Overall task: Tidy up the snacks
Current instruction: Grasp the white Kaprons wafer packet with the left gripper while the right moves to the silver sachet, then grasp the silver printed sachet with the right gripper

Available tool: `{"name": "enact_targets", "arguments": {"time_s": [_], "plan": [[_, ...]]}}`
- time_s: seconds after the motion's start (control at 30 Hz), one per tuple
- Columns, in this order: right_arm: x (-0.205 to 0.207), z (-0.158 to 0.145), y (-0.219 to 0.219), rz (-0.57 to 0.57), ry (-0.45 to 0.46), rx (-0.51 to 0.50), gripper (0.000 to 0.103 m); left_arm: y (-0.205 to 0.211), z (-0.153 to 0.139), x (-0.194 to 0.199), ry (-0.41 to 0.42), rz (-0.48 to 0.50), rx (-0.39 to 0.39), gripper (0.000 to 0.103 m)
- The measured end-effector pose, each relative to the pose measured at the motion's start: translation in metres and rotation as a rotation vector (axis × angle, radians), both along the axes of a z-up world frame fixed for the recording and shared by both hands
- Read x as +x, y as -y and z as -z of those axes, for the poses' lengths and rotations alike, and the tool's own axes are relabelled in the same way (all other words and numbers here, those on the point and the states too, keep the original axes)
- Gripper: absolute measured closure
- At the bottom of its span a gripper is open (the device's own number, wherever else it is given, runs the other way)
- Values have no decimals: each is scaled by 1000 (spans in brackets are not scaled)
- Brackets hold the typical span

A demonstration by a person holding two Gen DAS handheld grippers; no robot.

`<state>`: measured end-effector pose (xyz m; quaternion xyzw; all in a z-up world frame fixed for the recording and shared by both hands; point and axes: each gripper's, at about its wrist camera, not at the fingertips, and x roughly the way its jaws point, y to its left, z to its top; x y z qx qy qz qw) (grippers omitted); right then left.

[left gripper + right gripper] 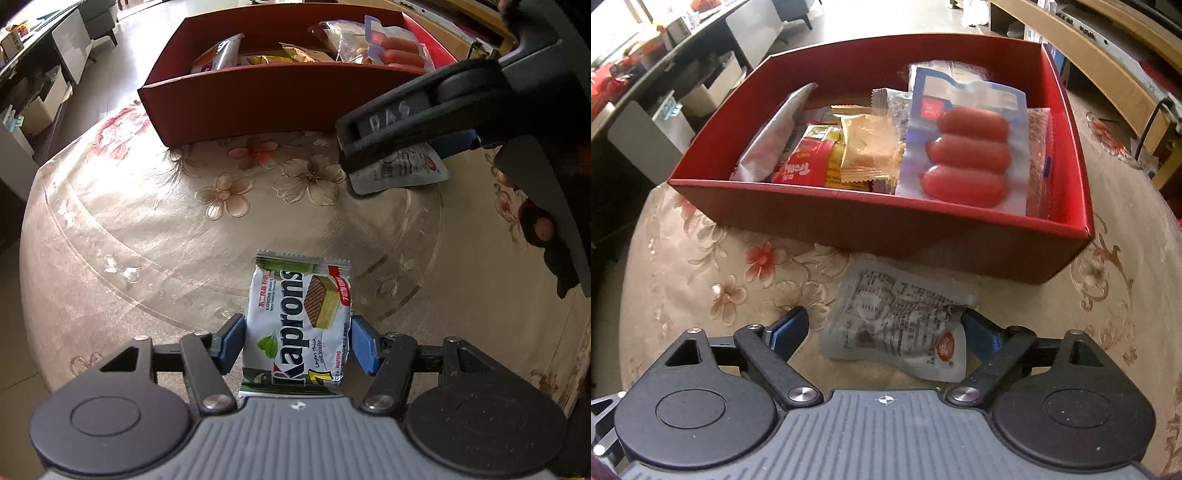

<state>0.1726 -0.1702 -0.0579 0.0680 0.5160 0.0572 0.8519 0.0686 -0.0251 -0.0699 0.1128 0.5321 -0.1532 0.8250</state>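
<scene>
Left hand-held gripper (298, 341) is clenched on the Kaprons wafer pack (298, 325): both blue pads (232, 343) press its long sides, and the pack runs lengthwise between the fingers, its top seam pointing toward 12 o'clock over the counter (129, 229) with its floral cloth.

Right hand-held gripper (886, 332) stands released, jaws wide, around the grey pouch (897, 325). That pouch lies flat on the counter between the fingers; its crumpled right edge is at the right pad (979, 332), though I cannot tell if they touch, while the left pad (786, 328) stands clear of it with cloth showing between. In the left wrist view the same gripper sits at 2 o'clock from the wafer pack, well apart from it, over the pouch.

Beyond both, toward 12 o'clock, rests the red box (871, 225), just beside the pouch's far edge. Inside it, a sausage pack (964, 162) of three leans at the right, beige wrapped snacks (868, 147) lie at centre, a red Trolli bag (809, 166) sits near the front wall, and a silver packet (772, 140) slants at the left.
</scene>
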Motion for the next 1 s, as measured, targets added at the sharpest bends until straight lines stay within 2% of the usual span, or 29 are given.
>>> {"name": "enact_targets", "arguments": {"time_s": [0.07,0.1,0.13,0.17,0.27,0.33,0.43,0.5,0.57,0.7,0.8,0.9,1.0], "plan": [[-5,0,-6,-15,7,-63,22,-1,0,0,-1,4,-1,42],[-11,-1,-8,-34,13,-87,24,-1,0,0,-2,5,0,42],[-16,-2,-8,-45,3,-83,27,-1,-1,0,-5,6,0,42],[-22,-2,-7,-55,-5,-79,36,-1,-1,0,-7,7,2,42],[-41,-3,-3,-73,-22,-65,48,-1,-1,-3,-11,13,7,42],[-57,-4,3,-77,-48,-26,50,-2,-2,-5,-12,15,8,42],[-78,-7,11,-101,-72,12,49,-5,-3,-4,-21,8,-8,42],[-81,-18,10,-151,0,-66,47,-8,-3,-1,-29,-5,-23,42],[-70,-26,8,-197,36,-119,32,-10,-4,0,-36,-17,-34,42],[-32,-24,-1,-324,35,-220,32,-10,-4,2,-46,-17,-46,38],[-15,-12,-8,-393,13,-236,28,-8,-3,4,-52,-12,-51,37],[-11,0,-12,-411,10,-221,23,-8,-2,7,-59,-10,-58,35],[-22,-2,-10,-390,29,-220,28,-8,-2,7,-62,-12,-61,34]]}}
